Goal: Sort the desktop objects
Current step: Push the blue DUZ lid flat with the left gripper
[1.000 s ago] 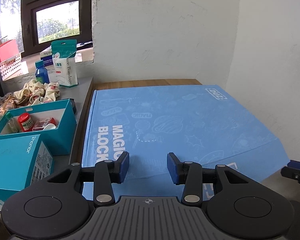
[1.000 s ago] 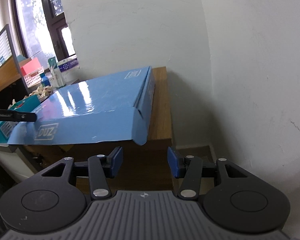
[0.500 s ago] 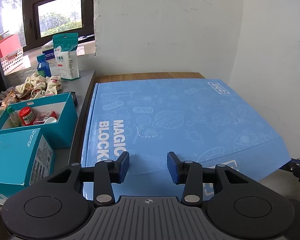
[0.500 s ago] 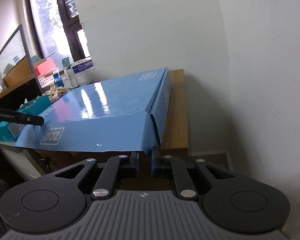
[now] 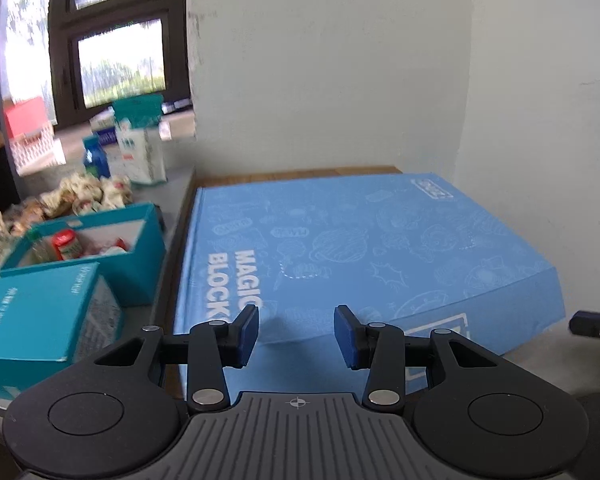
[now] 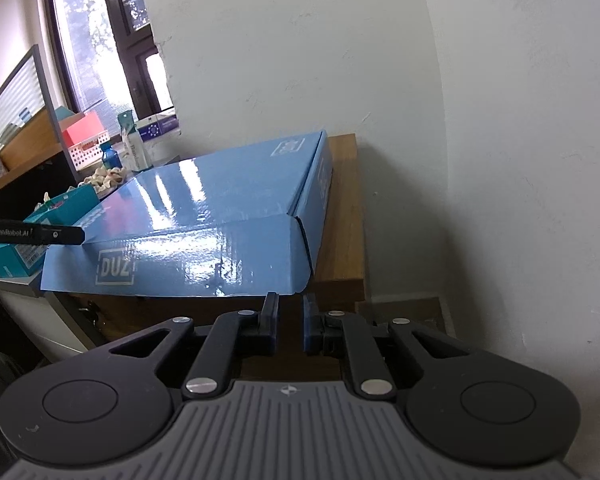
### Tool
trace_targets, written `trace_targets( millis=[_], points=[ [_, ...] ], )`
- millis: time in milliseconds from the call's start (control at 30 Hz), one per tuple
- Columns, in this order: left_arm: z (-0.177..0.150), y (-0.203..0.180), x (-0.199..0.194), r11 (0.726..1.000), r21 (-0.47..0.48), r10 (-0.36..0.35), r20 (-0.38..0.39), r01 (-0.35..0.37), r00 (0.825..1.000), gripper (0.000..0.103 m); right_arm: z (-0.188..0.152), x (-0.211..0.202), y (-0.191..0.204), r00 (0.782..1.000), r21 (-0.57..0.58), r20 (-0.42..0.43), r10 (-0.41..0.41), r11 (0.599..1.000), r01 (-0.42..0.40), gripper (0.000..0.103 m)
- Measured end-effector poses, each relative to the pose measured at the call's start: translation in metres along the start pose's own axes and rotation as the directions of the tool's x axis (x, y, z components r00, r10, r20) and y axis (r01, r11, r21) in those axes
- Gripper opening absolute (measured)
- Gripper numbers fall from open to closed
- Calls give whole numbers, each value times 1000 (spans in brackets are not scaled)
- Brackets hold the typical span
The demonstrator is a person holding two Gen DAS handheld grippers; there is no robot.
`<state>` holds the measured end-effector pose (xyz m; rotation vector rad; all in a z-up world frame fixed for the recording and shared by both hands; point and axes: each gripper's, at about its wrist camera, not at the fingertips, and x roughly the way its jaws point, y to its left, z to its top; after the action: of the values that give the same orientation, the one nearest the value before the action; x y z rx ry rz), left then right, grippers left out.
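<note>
At nine o'clock in my left view sit two teal boxes on the grey worktop [image 5: 172, 216]: a shut one [image 5: 48, 316] nearest me and an open one [image 5: 100, 256] behind it holding small bottles, blurred. My left tongs [image 5: 296, 334] stand wide and hold nothing, just above the near edge of the big blue box [image 5: 364, 248], which fills the view from eleven to two o'clock and lies flat on a wooden worktop [image 6: 342, 236] in the corner of the room.

I judge the blue box to be stiff cardboard, broad, thin and glossy, so slippery on its faces and awkward for one grip. Its weight I cannot tell. The front flap [image 6: 204, 260] overhanging the wood looks the best hold, one tongs at each end.

My right tongs [image 6: 288, 330] are narrowed to a small gap, empty, just below the flap's right corner at twelve o'clock.

Only the left view shows the lid's print and the open box's contents. Only the right view shows the overhang, the side wall and the sheen.
</note>
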<state>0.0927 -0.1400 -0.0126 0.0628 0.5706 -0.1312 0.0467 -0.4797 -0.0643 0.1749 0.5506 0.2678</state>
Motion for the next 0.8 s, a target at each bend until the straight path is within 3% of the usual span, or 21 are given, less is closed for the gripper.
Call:
trace_targets(
  millis=[200, 400, 800],
  points=[
    [-18, 5, -19, 1000, 6, 28, 56, -28, 998, 45, 6, -10, 8, 999, -17, 25, -33, 999, 33, 14],
    [-31, 17, -25, 999, -14, 44, 51, -44, 998, 45, 10, -10, 20, 997, -49, 37, -73, 996, 75, 14],
    [-50, 27, -23, 1000, -8, 8, 40, -8, 999, 45, 12, -1, 39, 995, -84, 9, -95, 992, 95, 16]
  ],
)
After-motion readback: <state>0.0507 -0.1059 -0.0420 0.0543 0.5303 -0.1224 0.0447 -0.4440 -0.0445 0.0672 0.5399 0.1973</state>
